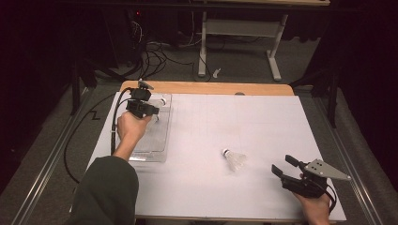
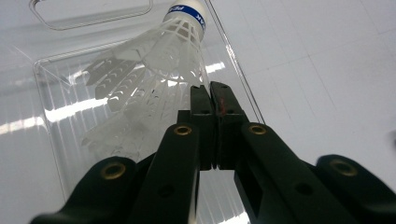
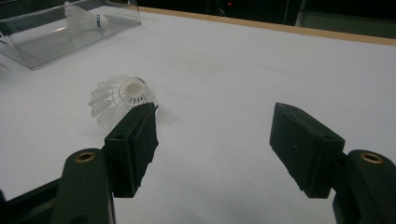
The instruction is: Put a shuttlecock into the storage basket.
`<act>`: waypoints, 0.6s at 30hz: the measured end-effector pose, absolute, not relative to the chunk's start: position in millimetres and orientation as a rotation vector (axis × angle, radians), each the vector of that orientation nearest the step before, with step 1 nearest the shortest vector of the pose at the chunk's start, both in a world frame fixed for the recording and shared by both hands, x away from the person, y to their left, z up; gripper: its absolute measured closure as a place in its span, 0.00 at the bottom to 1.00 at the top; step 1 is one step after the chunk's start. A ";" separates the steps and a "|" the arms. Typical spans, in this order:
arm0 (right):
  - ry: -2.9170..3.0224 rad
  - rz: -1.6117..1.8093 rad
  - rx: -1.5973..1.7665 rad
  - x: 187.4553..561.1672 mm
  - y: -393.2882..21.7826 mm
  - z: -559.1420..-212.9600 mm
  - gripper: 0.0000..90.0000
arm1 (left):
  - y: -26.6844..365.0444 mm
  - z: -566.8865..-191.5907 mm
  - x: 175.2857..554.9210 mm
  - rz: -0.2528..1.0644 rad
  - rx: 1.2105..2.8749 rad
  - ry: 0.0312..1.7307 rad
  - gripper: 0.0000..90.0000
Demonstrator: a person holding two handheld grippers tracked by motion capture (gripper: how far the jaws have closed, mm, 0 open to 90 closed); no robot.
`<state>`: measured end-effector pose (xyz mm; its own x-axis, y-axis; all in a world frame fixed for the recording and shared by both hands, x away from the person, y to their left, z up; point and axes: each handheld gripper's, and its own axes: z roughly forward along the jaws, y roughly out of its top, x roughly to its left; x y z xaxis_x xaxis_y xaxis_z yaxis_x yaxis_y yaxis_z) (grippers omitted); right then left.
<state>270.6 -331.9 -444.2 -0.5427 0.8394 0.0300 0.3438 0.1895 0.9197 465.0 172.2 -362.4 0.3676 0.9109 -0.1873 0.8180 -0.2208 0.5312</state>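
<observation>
Your left gripper [image 2: 211,100]: fingers closed on shuttlecock [image 2: 154,70] skirt over clear tray [image 1: 157,145], far left | your right gripper [image 3: 215,140]: fingers open, near right | second shuttlecock [image 1: 234,159] on table [image 1: 225,117]

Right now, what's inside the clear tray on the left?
One white shuttlecock lies in the clear tray, its blue-banded cork toward the tray's far end. The left gripper, fingers shut, pinches the skirt's edge. The person's hand covers part of the tray floor in the high view.
</observation>
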 end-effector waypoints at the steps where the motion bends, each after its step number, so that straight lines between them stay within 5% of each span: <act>1: 1.981 1.334 1.104 270.6 -331.9 -444.2 0.36 | 172.3 -362.9 465.6 0.217 2.081 1.488 0.99; 18: 1.982 1.334 1.102 270.3 -331.8 -444.0 0.36 | 170.0 -363.5 459.2 0.256 2.105 1.458 0.67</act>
<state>270.3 -331.8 -444.0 -0.5438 0.8387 0.0296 0.3431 0.1900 0.9199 459.2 170.0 -363.5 0.3901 0.9076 -0.1551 0.8004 -0.2511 0.5443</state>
